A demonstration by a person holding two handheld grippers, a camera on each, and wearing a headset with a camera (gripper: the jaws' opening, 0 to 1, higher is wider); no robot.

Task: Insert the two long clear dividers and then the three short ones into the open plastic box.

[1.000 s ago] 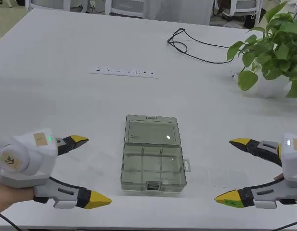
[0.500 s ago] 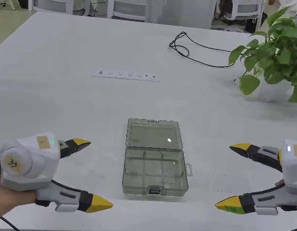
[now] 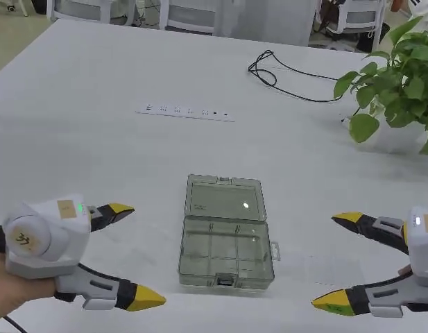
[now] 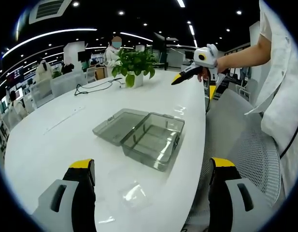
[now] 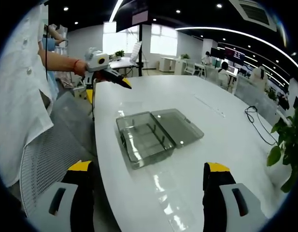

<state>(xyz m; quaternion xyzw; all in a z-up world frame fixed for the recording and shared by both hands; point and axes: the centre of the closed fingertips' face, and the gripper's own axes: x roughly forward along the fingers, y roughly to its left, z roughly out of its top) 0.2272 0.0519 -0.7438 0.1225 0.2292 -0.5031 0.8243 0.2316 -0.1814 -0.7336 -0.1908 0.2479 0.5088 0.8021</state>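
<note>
head view: the plastic box (image 3: 226, 233) lies open near the front edge of the white table (image 3: 96, 146), lid flat on the far side, tray on the near side. faint lines cross the tray like partitions. the left gripper (image 3: 134, 253) hovers left of the box and the right gripper (image 3: 340, 261) to its right. both are well apart from it, with jaws spread wide and nothing between them. farther back lie a power strip (image 3: 186, 112) and a black cable (image 3: 286, 71), and a potted plant (image 3: 397, 59) stands at the right edge.

left gripper view: the low angle shows the tray's depth, which the top view flattens. a small clear piece (image 4: 134, 191) lies flat on the table between this gripper's parted, empty jaws, short of the box; from above it is hardly visible. across the box the right gripper is held in a hand, tips apart. a white sleeve and a mesh chair (image 4: 245, 154) sit beside the table edge.

right gripper view: its own jaws stand wide and empty. thin upright walls rise inside the tray, plainer here than from above. the left gripper shows beyond the box, off the table's edge.
</note>
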